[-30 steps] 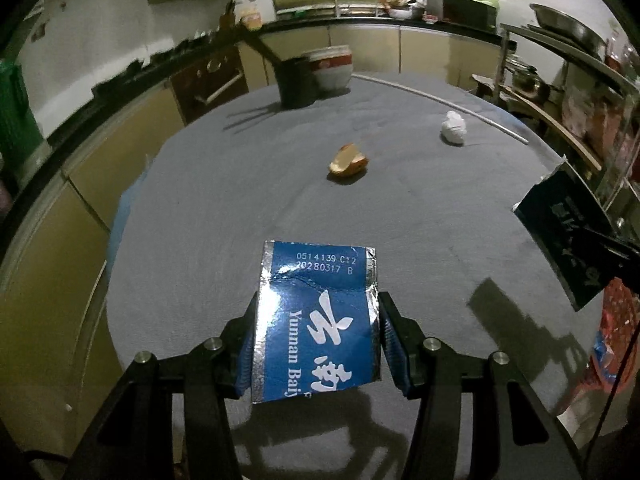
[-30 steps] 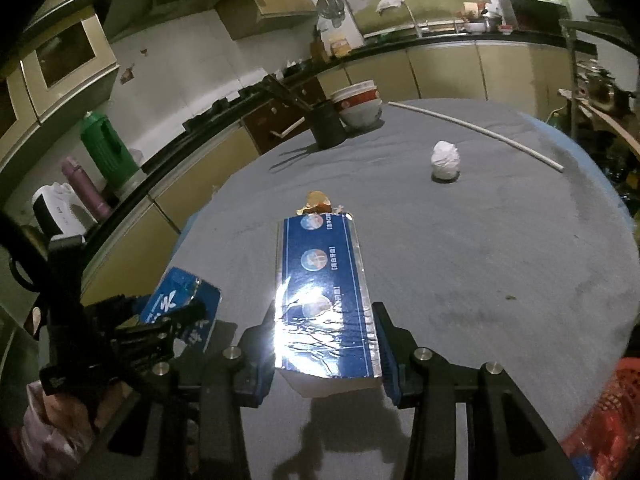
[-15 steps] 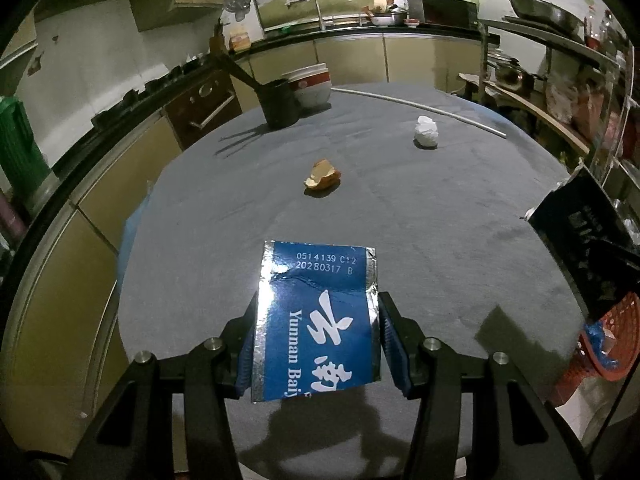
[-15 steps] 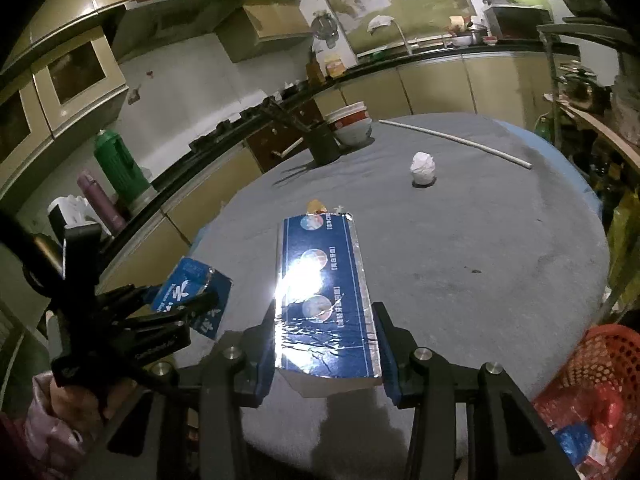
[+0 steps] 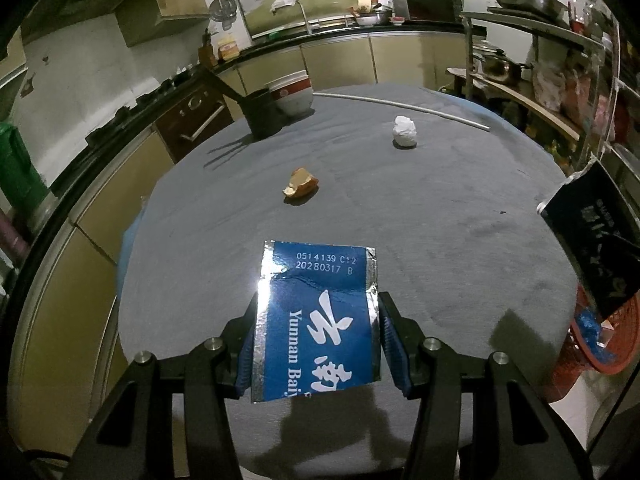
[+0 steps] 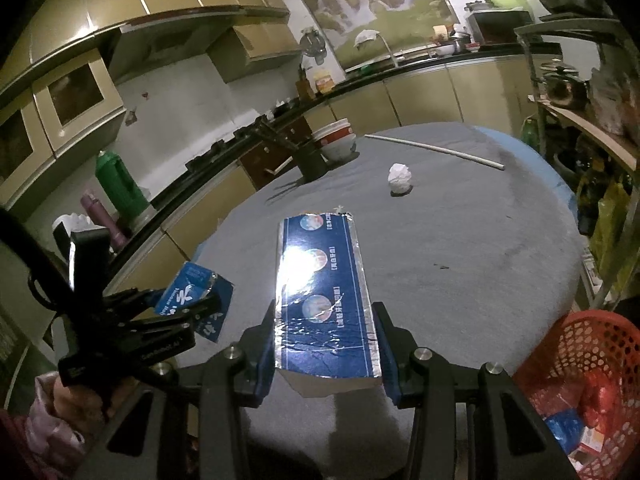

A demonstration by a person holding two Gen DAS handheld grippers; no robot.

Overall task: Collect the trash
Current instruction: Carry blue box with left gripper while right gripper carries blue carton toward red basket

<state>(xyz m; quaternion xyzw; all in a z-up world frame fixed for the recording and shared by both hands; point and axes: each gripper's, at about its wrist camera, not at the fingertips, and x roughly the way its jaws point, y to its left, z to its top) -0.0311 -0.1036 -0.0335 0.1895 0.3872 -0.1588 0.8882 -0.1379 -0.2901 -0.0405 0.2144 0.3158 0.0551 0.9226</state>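
Observation:
My left gripper (image 5: 316, 340) is shut on a flattened blue foil packet (image 5: 316, 316) with white lettering, held above the near edge of the round grey table (image 5: 440, 240). My right gripper (image 6: 324, 356) is shut on a long blue foil box (image 6: 322, 296), also above the table's near edge. The right wrist view shows the left gripper (image 6: 188, 312) and its packet (image 6: 192, 300) at lower left, held by a hand (image 6: 76, 404). A red mesh basket (image 6: 568, 384) holding trash stands low at the right. On the table lie a crumpled white paper ball (image 5: 405, 131) and an orange scrap (image 5: 301, 182).
A dark pot (image 5: 262, 114) and stacked bowls (image 5: 292, 92) stand at the table's far side, with a thin white rod (image 5: 404, 104) lying behind the paper ball. Kitchen counters run along the back and left; metal shelving (image 6: 584, 128) stands at the right.
Both grippers have drawn back from the table toward its near edge, still holding their items. The red basket has come into view at lower right.

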